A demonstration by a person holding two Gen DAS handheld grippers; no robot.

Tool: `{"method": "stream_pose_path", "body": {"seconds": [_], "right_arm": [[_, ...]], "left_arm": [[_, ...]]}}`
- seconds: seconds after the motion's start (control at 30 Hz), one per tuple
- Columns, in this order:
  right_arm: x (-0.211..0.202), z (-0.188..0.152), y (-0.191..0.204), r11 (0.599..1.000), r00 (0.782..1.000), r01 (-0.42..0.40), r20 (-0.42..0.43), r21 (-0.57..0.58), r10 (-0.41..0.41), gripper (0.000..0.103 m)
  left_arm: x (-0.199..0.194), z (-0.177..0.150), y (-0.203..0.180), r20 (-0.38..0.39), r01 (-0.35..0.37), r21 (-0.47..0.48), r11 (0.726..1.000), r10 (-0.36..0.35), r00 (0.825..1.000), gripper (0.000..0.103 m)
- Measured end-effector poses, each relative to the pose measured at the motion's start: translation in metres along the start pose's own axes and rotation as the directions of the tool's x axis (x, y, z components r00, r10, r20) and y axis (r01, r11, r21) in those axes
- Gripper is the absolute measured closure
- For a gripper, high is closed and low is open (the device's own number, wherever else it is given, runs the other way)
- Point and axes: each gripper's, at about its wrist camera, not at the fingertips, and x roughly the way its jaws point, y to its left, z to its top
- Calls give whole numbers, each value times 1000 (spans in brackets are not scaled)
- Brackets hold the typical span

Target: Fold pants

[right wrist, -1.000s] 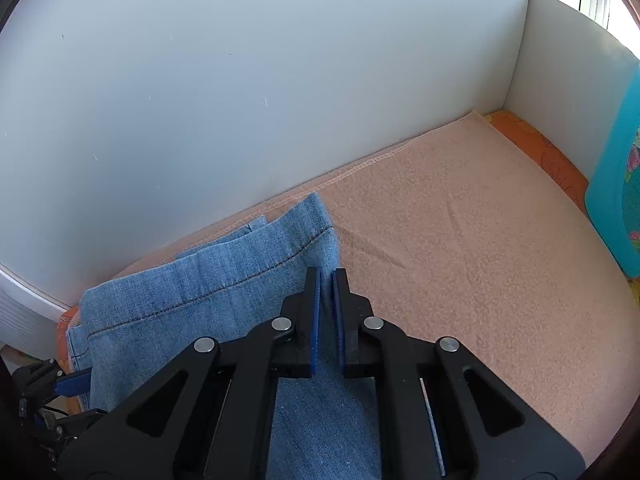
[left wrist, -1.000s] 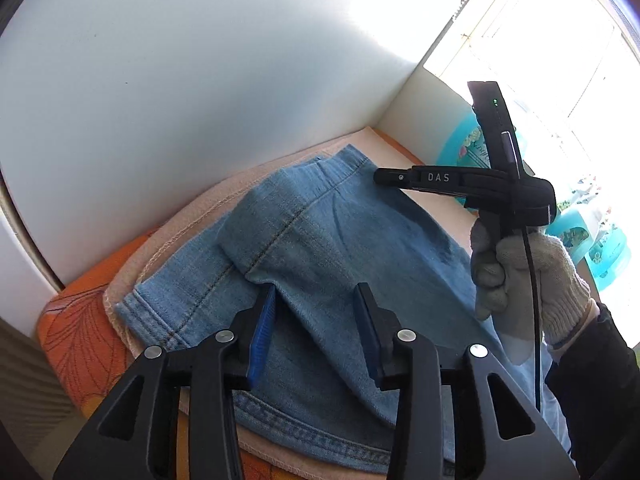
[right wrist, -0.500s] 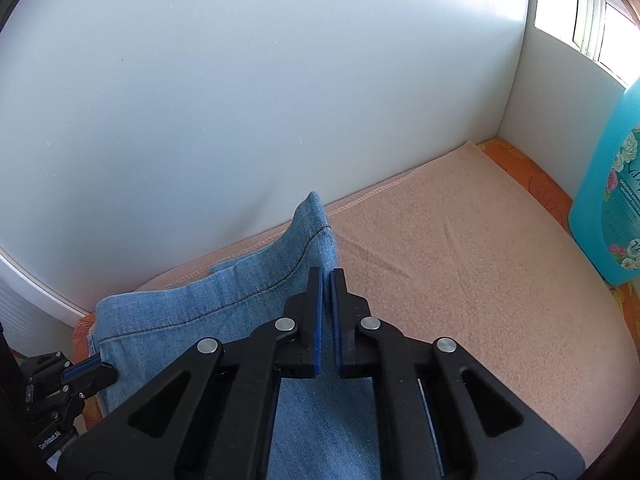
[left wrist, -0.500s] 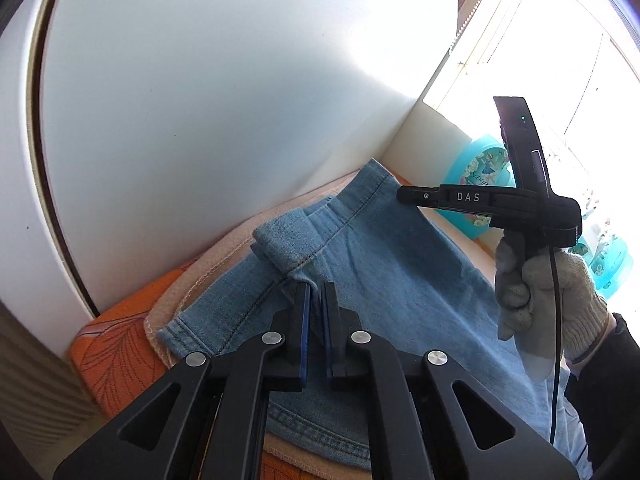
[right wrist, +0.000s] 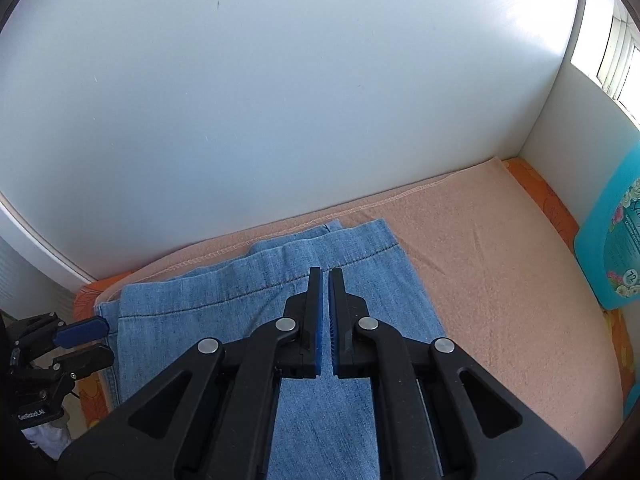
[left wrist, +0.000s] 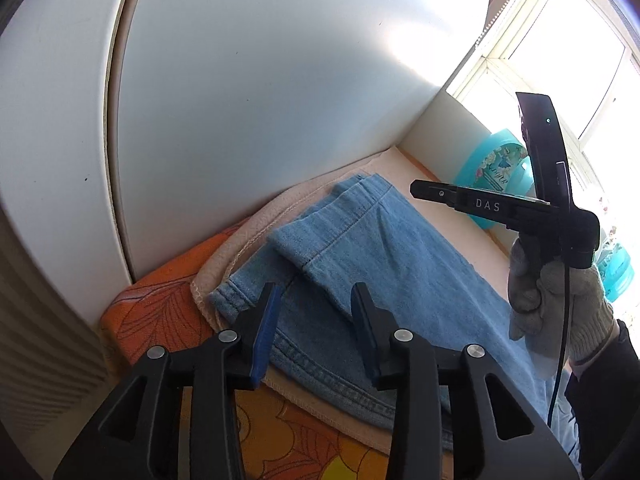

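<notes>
Blue denim pants (left wrist: 384, 264) lie folded flat on a peach towel (right wrist: 500, 280), with a folded leg edge on top near the left end. My left gripper (left wrist: 316, 300) is open and empty just above the pants' left end. My right gripper (right wrist: 325, 276) hovers above the far hem of the pants (right wrist: 280, 304) with its jaws nearly together and nothing between them. It also shows in the left wrist view (left wrist: 416, 190), held by a gloved hand (left wrist: 556, 304). The left gripper shows at the left edge of the right wrist view (right wrist: 86, 340).
White walls (right wrist: 280, 100) enclose the back and the right side. A turquoise bottle (right wrist: 612, 248) stands at the right by the window. An orange patterned cloth (left wrist: 160, 312) lies under the towel.
My left gripper was shut on the folded denim edge half a second ago and has opened, letting it drop flat. The raised hem by my right gripper now lies flat on the towel.
</notes>
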Motion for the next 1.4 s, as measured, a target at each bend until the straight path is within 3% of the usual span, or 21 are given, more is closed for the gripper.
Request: {"method": "stream_pose_path", "body": {"seconds": [0.03,0.1,0.17,0.27,0.33,0.5,0.63,0.67,0.7,0.73,0.8,0.87,0.97,1.27,1.4], "right_arm": [[0,-1,-5,1000,1000,6,-2,14,-6,95],[-1,-3,-22,999,1000,26,1,47,-26,71],[-7,-10,-38,996,1000,27,-2,84,-27,56],[-3,-13,-68,986,1000,20,-22,163,-16,56],[1,-16,-82,975,998,-40,-29,218,48,56],[22,-16,-94,960,994,-89,-42,265,104,56],[26,-16,-84,970,995,-92,-27,224,100,52],[26,-15,-81,972,994,-95,-23,214,103,56],[26,-16,-77,974,994,-97,-20,204,103,73],[26,-16,-74,976,994,-98,-21,197,104,84],[23,-17,-70,979,996,-85,-15,184,89,94],[16,-20,-68,980,996,-87,-5,180,89,98],[-5,-24,-62,981,996,-87,29,175,83,100],[-88,-14,-18,997,996,-48,83,63,42,100],[-87,-11,-14,997,997,-37,69,73,32,100]], "left_arm": [[1,-1,1,-2,0,-7,1000,0,1000,67],[9,-2,-6,-6,8,-11,1000,-8,1000,67],[16,-1,-13,-17,13,-18,1000,-13,1000,67],[19,-2,-22,-33,40,-18,999,-41,999,63],[19,-1,-27,-29,30,-6,1000,-30,999,51],[17,4,-29,-15,-14,-15,1000,13,1000,51],[19,5,-30,8,-33,-10,999,34,999,54],[21,6,-31,10,-33,-3,999,33,999,56],[21,6,-32,14,-35,6,999,35,999,70],[23,5,-33,22,-47,17,999,46,999,83],[23,3,-35,36,-48,33,998,46,998,93],[18,2,-38,63,-45,56,997,41,997,96],[12,2,-45,94,-41,90,995,32,995,99],[-11,2,-33,129,-1,68,998,-8,992,100],[-7,3,-26,105,17,53,998,-23,994,100]]}}
